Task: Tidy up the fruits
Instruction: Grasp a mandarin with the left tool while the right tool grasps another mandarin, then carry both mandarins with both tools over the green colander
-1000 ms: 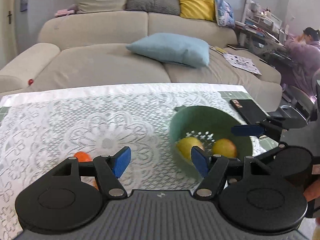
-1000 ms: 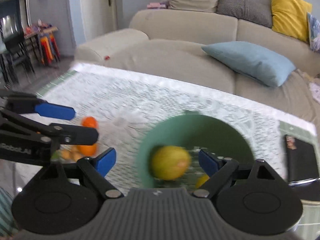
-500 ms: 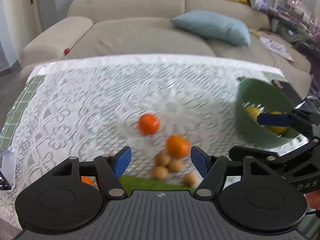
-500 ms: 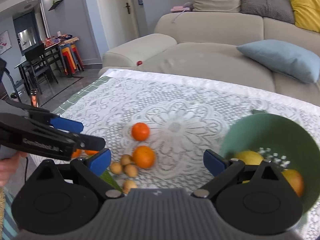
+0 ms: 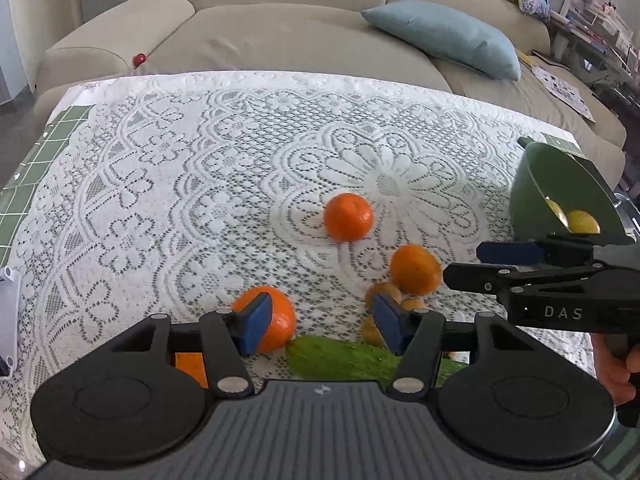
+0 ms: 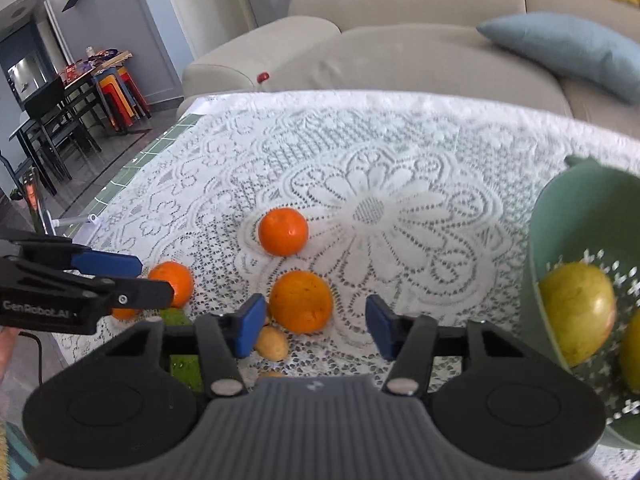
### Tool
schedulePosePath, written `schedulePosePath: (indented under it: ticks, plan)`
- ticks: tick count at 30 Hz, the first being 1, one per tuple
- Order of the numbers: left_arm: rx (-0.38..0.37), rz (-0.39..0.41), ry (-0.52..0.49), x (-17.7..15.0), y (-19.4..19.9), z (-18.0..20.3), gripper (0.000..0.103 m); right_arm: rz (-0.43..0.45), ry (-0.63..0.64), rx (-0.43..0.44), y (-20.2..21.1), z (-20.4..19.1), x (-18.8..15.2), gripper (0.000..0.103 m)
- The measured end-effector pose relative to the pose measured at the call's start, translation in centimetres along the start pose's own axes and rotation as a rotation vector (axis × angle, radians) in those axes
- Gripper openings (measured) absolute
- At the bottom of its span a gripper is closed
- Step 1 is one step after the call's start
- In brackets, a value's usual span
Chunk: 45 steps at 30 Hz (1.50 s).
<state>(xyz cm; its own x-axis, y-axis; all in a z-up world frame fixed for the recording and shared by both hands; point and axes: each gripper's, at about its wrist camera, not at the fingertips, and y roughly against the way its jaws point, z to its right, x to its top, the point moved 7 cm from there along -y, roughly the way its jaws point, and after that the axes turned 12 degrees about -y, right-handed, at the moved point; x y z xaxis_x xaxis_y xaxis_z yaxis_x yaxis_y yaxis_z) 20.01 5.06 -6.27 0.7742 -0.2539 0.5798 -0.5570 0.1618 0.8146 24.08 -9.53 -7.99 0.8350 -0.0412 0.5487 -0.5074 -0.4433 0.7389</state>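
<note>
White lace tablecloth (image 5: 200,168) covers a table in front of a beige sofa (image 5: 280,28) with a blue cushion (image 5: 444,40). Near the table's front edge lies a cluster of fruit: 3 oranges, the far one (image 5: 348,217) alone on the lace, another (image 5: 414,269) to the right, a third (image 5: 272,320) on the left. Small brown fruits (image 6: 272,343) and a green fruit (image 5: 340,360) sit among them at the front. Left gripper (image 5: 320,322) hovers over this cluster, jaws open, holding nothing. Right gripper (image 6: 312,326) is beside it, jaws also open and empty. A green colander (image 6: 568,220) stands at the right edge, holding 2 yellow fruits (image 6: 576,312). Bare lace stretches behind and to the left of the fruit.
</note>
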Motion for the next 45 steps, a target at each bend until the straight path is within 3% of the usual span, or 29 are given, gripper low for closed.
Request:
schedulePosePath:
  ticks: [5, 14, 21, 34, 41, 45]
  plan:
    - [0.080, -0.055, 0.009, -0.3, -0.9, -1.7, 0.067, -0.025, -0.009, -0.007, -1.3, 0.1, 0.0, 0.047]
    - [0.068, -0.145, 0.048, -1.1, -3.3, -3.2, 0.062, -0.042, -0.019, 0.012, -2.8, -0.5, 1.0, 0.047]
    - [0.050, -0.166, 0.044, -1.1, -4.0, -2.7, 0.053, -0.074, -0.042, 0.041, -3.8, -1.0, 1.1, 0.046]
    - [0.092, -0.185, 0.014, -1.3, -5.0, -2.5, 0.051, -0.133, -0.075, 0.076, -5.0, -1.2, 0.6, 0.042]
    - [0.106, -0.174, 0.036, -1.2, -4.9, -2.7, 0.050, -0.114, -0.054, 0.071, -4.7, -1.3, 0.5, 0.042]
    - [0.163, -0.164, 0.038, -1.0, -4.6, -3.1, 0.050, -0.072, -0.014, 0.059, -4.1, -1.5, 0.8, 0.042]
